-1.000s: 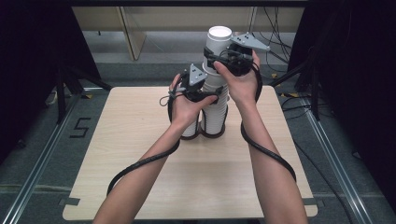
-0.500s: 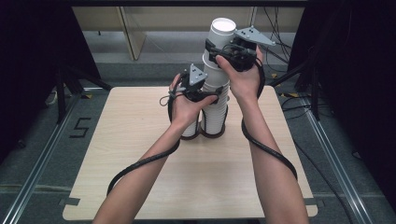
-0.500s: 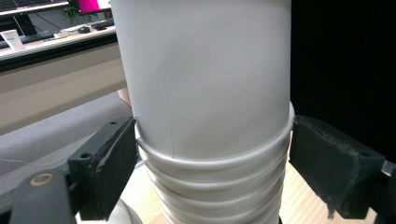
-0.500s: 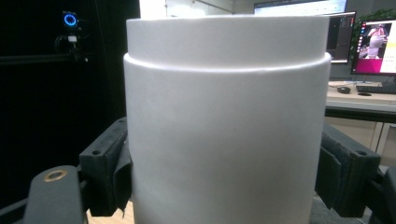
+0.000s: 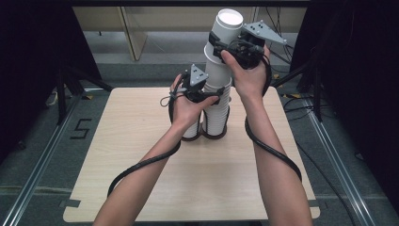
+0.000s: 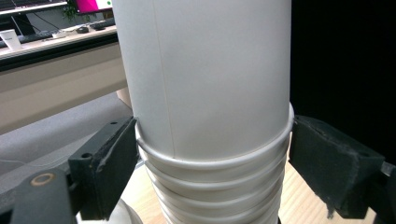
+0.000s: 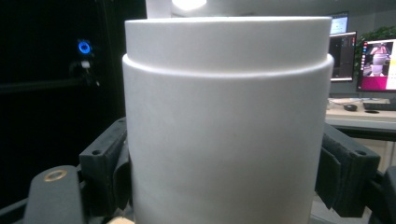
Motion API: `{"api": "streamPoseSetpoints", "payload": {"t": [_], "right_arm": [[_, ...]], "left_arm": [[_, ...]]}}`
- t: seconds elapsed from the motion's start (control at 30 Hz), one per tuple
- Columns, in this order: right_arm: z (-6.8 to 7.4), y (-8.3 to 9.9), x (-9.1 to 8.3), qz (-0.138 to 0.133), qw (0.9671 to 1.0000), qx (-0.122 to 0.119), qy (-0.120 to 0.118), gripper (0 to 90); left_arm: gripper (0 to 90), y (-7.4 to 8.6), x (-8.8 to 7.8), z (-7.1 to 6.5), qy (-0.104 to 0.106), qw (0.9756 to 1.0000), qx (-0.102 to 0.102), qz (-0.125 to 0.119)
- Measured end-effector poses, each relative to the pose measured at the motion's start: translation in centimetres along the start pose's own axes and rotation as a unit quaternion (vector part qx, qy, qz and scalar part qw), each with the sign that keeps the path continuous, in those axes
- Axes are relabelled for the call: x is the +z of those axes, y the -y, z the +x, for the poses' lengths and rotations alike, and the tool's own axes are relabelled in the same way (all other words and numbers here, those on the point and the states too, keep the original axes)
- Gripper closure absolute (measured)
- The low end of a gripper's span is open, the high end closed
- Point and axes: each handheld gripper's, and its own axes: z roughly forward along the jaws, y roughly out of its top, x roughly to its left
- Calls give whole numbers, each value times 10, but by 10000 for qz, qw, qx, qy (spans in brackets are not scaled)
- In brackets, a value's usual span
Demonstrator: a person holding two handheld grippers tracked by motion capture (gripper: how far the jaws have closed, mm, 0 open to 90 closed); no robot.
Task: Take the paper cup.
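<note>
Here top cup (image 5: 225, 29) upside down, axis near-vertical, clamped in right tongs (image 5: 221, 51).

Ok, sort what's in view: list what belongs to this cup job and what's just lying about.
In the job:
- stack of paper cups, left tool shut on it
- top cups, right tool shut on them

Lying about:
- second cup stack
- table
- monitors

Wooden table (image 5: 141, 141), a second cup stack (image 5: 192, 131), monitors (image 7: 373, 63) on a far desk.
</note>
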Motion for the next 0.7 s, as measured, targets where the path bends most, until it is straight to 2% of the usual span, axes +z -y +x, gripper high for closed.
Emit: {"api": "streamPoseSetpoints", "payload": {"t": [0.27,0.4,0.47,0.5,0.7], "right_arm": [[1,-11,-2,-88,9999,-79,-28,194],[2,-12,-5,-185,9998,-62,9,194],[2,-13,-8,-242,9996,-144,-9,194],[3,-13,-9,-281,9995,-145,-33,194],[3,-17,-24,-366,9987,-340,-60,195]], "left_arm": [[160,-1,0,0,-15,10000,29,-29],[163,0,1,1,62,9999,-13,-86],[166,0,0,1,62,9999,-10,-85],[168,-1,-1,2,39,9999,62,-85],[173,-3,-7,1,20,9998,76,-183]]}}
